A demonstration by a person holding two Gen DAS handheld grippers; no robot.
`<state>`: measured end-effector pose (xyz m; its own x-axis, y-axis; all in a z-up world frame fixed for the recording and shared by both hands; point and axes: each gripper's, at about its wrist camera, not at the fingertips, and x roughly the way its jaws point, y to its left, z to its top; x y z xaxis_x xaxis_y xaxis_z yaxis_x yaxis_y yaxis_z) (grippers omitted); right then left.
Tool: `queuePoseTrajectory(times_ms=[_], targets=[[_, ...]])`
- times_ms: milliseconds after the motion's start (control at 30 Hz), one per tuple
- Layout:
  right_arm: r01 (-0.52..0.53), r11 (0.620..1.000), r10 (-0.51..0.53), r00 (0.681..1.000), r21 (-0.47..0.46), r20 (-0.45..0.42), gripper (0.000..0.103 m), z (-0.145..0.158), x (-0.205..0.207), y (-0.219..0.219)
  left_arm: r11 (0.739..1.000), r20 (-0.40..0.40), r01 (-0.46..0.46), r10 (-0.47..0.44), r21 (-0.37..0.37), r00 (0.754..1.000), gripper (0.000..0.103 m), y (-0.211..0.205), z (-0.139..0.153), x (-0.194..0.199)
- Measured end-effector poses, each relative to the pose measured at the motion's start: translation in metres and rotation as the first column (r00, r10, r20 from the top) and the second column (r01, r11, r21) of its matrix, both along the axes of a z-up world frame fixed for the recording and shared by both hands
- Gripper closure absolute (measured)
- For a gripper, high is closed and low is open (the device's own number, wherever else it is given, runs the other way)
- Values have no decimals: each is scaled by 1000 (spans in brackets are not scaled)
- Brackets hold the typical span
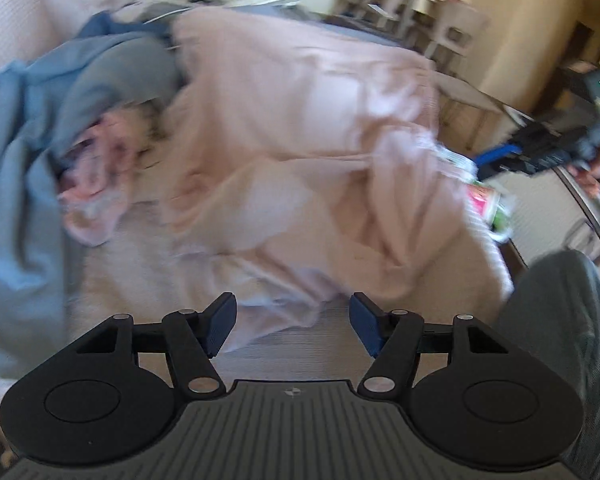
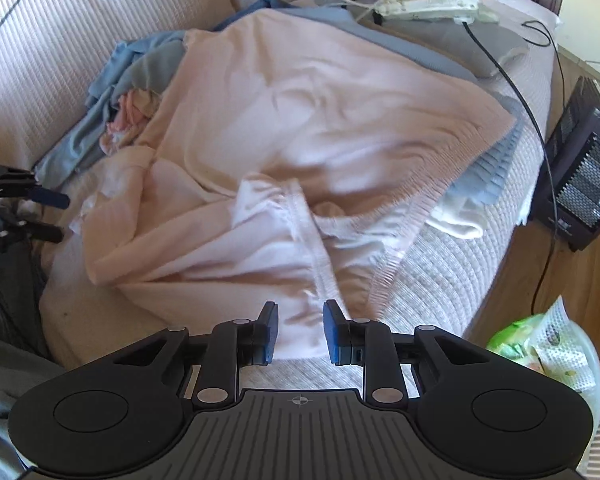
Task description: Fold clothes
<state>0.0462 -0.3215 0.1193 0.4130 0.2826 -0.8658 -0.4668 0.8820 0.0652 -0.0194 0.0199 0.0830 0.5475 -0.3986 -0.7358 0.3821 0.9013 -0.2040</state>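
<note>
Laundry covers most of the bed [image 2: 452, 276] — a big pale pink garment [image 2: 284, 128] lies spread and rumpled across the middle, its hem running down toward the near edge. Behind it, toward the far left of the bed, blue and grey clothes [image 2: 140, 64] sit in a heap with a small pink piece tucked among them, presumably waiting their turn.

The right hand-held gripper [image 2: 300, 330] hangs over the near edge of the bed, pointed steeply down. Its jaws are partly apart and a flap of the pink cloth's lower edge lies between them, but the pads do not seem to press on it, so I'd call it released rather than grasping. My guess is that it is lining up on the hem to take a corner.

The left hand-held gripper [image 1: 292, 328] stands wider, jaws well apart and empty, hovering just over the other lower edge of the same garment; that view is blurred. With both lined up along the near hem, the likely plan is to pinch two corners and lift the piece flat for a first fold.

A white power strip [image 2: 428, 6] and its cables lie at the far end of the bed, and a black heater [image 2: 584, 176] stands on the floor beside the bed's right edge — well clear of the cloth.
</note>
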Motion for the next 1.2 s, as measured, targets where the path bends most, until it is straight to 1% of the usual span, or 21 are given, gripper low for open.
queuePoseTrajectory(times_ms=[67, 100, 133, 200, 267, 433, 467, 500, 533, 633, 733, 767, 800, 833, 900, 967, 1000, 1033, 1067, 1100, 1200], targets=[[11, 1000, -11, 1000, -6, -10, 77, -3, 4, -3, 1000, 3, 25, -25, 14, 1000, 52, -9, -1, 0], [14, 1000, -14, 1000, -7, -12, 77, -4, 6, -3, 999, 0, 38, -38, 22, 999, 60, -13, -3, 1], [15, 1000, -15, 1000, -6, -13, 77, -5, 8, -4, 998, -3, 43, -43, 38, 999, 64, -16, -6, 2], [20, 1000, -20, 1000, -4, -5, 77, -6, 11, -4, 997, -15, 39, -38, 70, 999, 67, -21, -13, 7], [18, 1000, -18, 1000, 2, 0, 77, -7, 15, -3, 995, -20, 42, -40, 86, 999, 68, -24, -16, 11], [-23, 1000, 23, 1000, -7, 7, 77, -11, 22, 1, 994, -44, 71, -67, 89, 997, 68, -28, -21, 18], [-31, 999, 31, 999, -12, 8, 77, -12, 23, 2, 993, -59, 78, -73, 83, 996, 70, -28, -24, 19], [-40, 999, 40, 999, -20, 12, 77, -13, 24, 3, 993, -74, 86, -80, 78, 994, 85, -28, -26, 20], [-49, 998, 50, 999, -34, 21, 77, -13, 24, 5, 994, -91, 83, -77, 66, 993, 96, -27, -28, 23], [-95, 993, 98, 995, -71, 35, 77, -14, 26, 11, 999, -106, 37, -35, 17, 994, 101, -20, -30, 30], [-132, 989, 135, 990, -68, 43, 76, -13, 28, 17, 999, -124, -6, 0, -48, 992, 102, -14, -27, 34], [-143, 988, 146, 988, -66, 42, 73, -13, 30, 19, 998, -130, -11, 2, -67, 992, 102, -12, -25, 34], [-153, 986, 156, 987, -69, 43, 64, -14, 32, 22, 996, -135, -17, 5, -84, 991, 102, -10, -22, 34], [-159, 984, 163, 986, -78, 47, 58, -15, 35, 24, 995, -145, -26, 11, -100, 989, 102, -7, -21, 34], [-175, 981, 179, 983, -88, 48, 58, -20, 41, 29, 988, -169, -58, 34, -140, 985, 102, 0, -19, 34], [-168, 984, 169, 985, -63, 16, 60, -26, 50, 31, 981, -179, -82, 50, -176, 983, 102, 7, -16, 33], [-148, 988, 148, 989, -52, 1, 66, -29, 53, 32, 977, -176, -90, 56, -193, 983, 102, 10, -14, 32], [-130, 991, 130, 992, -39, -9, 79, -30, 55, 31, 974, -175, -92, 56, -206, 983, 102, 12, -12, 31], [-119, 993, 119, 993, -26, -9, 85, -29, 54, 31, 972, -176, -94, 56, -215, 983, 102, 15, -10, 31], [-115, 993, 115, 993, -18, 3, 88, -23, 49, 31, 970, -178, -98, 58, -223, 982, 102, 18, -6, 31], [-114, 993, 114, 993, 1, 41, 91, -1, 30, 31, 963, -172, -104, 62, -247, 983, 103, 26, 5, 29]])
